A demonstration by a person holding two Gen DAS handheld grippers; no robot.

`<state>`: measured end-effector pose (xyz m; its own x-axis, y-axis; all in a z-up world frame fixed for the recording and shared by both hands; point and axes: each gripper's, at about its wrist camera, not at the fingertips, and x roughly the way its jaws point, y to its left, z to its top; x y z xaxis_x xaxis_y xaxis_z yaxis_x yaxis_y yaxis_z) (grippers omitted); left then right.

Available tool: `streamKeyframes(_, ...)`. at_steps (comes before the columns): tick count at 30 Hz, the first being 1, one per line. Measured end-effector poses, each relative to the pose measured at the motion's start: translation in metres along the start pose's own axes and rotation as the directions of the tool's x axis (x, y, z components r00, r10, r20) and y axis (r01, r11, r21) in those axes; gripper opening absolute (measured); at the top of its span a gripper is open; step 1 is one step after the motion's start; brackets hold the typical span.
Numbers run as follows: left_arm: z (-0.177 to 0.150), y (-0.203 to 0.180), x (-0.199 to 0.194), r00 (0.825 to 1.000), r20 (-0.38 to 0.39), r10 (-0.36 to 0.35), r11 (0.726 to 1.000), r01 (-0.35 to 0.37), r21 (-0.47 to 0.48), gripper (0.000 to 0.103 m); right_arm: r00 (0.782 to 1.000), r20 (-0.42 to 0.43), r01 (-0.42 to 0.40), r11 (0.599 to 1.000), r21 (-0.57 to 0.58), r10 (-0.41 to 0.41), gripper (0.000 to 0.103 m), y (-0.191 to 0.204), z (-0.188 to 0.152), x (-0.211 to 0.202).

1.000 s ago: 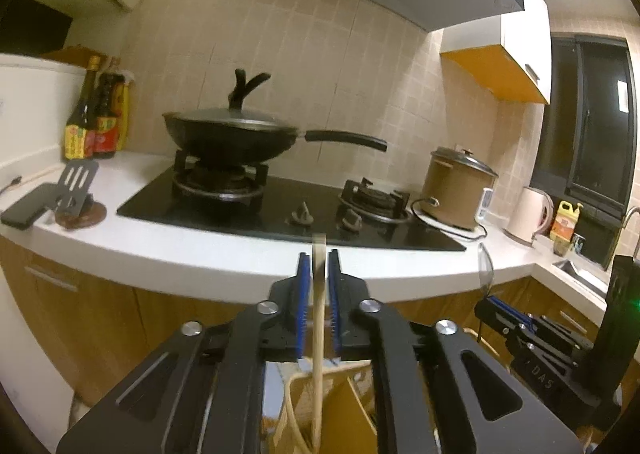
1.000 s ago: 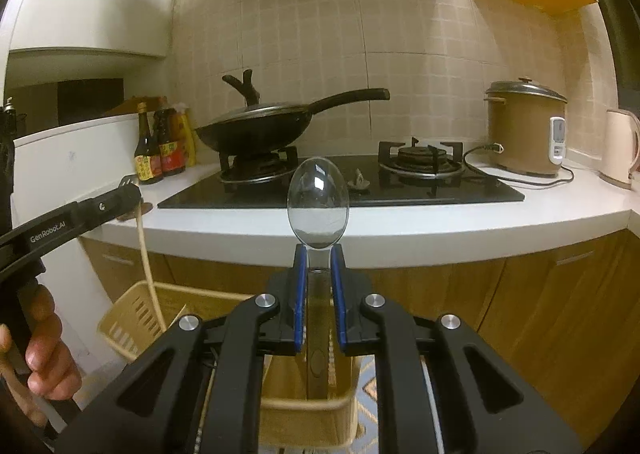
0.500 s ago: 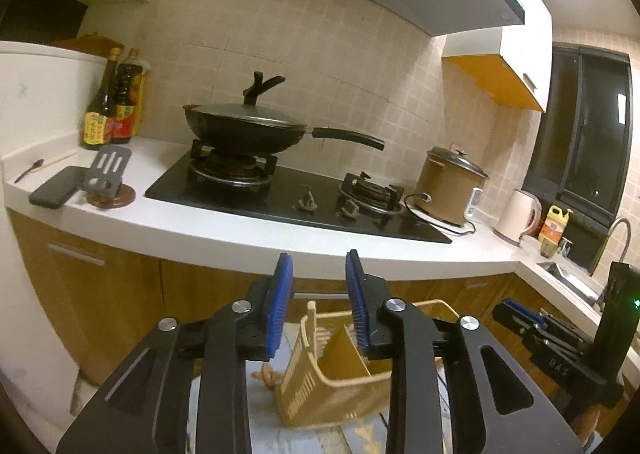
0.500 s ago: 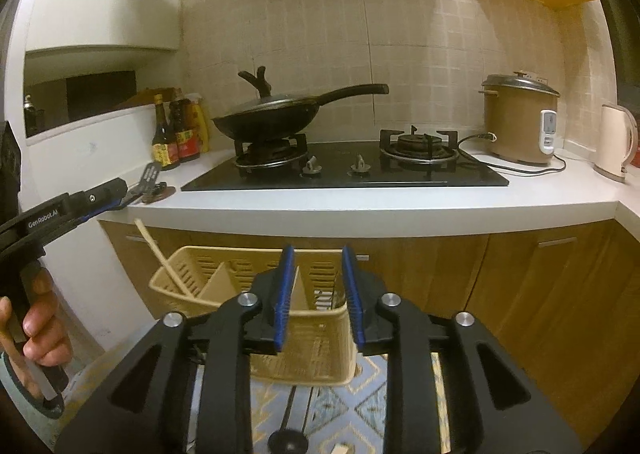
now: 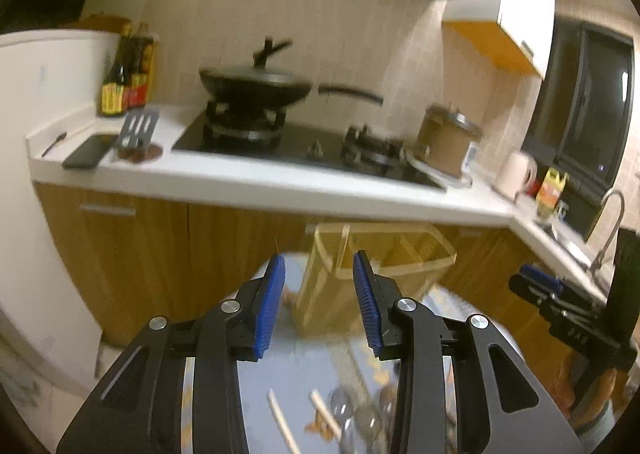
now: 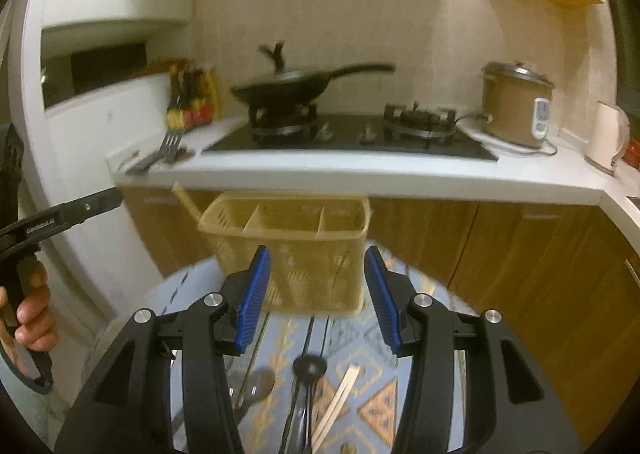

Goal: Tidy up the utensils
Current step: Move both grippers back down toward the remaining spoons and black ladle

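Observation:
A yellow plastic utensil caddy (image 6: 296,246) with three compartments stands on a patterned mat (image 6: 360,406); it also shows in the left wrist view (image 5: 372,274). A wooden chopstick (image 6: 186,198) leans out of its left compartment. My right gripper (image 6: 316,294) is open and empty, just in front of the caddy. My left gripper (image 5: 320,294) is open and empty, near the caddy. Loose chopsticks (image 6: 336,410), a clear spoon (image 6: 256,386) and a black utensil (image 6: 306,374) lie on the mat below the right gripper. Chopsticks (image 5: 282,422) and clear spoons (image 5: 360,414) lie below the left gripper.
A white counter (image 6: 360,174) runs behind, with a gas hob, a black wok (image 6: 288,88), a rice cooker (image 6: 514,106), sauce bottles (image 5: 124,74), a spatula (image 5: 138,130) and a phone (image 5: 86,152). Wooden cabinet doors (image 6: 500,254) stand below. A kettle (image 6: 608,142) is at right.
Both grippers held utensils over the caddy a second ago, let them go and opened. Both have since drawn back and tilted down, so the mat and loose utensils now show.

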<state>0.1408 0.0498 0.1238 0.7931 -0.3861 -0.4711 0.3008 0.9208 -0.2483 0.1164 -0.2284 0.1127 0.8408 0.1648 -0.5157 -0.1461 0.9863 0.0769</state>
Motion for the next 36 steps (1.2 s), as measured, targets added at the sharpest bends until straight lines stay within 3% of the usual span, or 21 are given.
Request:
streamKeyframes(5,-0.029,0.000,0.015,0.991,-0.133,0.010,0.999,-0.004,0.045,0.034,0.993,-0.119,0.007,0.999,-0.044,-0.013,0.045,0.016,-0.020,0.013)
streamKeyframes(10,-0.059,-0.010,0.040,0.959,-0.283,0.006,0.993,0.029,0.117,0.034,0.966,-0.259,0.004,1.000,-0.006,-0.006,0.045,0.011,-0.037,0.035)
streamKeyframes(17,-0.086,-0.015,0.074,0.885,-0.457,-0.091,0.984,0.150,0.094,0.034,0.881,-0.459,-0.051,0.988,0.147,0.113,0.045,-0.013,-0.066,0.079)
streamKeyframes(22,-0.086,-0.011,0.098,0.846,-0.516,-0.132,0.984,0.176,0.037,0.034,0.839,-0.503,-0.065,0.956,0.285,0.207,0.045,-0.029,-0.082,0.100)
streamKeyframes(28,-0.089,-0.024,0.131,0.826,-0.559,-0.074,0.988,0.136,0.071,0.034,0.832,-0.512,-0.067,0.956,0.286,0.211,0.045,-0.030,-0.086,0.100)
streamKeyframes(32,-0.095,-0.034,0.149,0.823,-0.568,0.006,0.988,0.084,0.132,0.034,0.836,-0.509,-0.065,0.958,0.279,0.205,0.045,-0.031,-0.083,0.098)
streamKeyframes(36,-0.104,-0.039,0.160,0.806,-0.590,0.037,0.983,0.076,0.165,0.034,0.837,-0.509,-0.062,0.958,0.281,0.203,0.045,-0.035,-0.079,0.100)
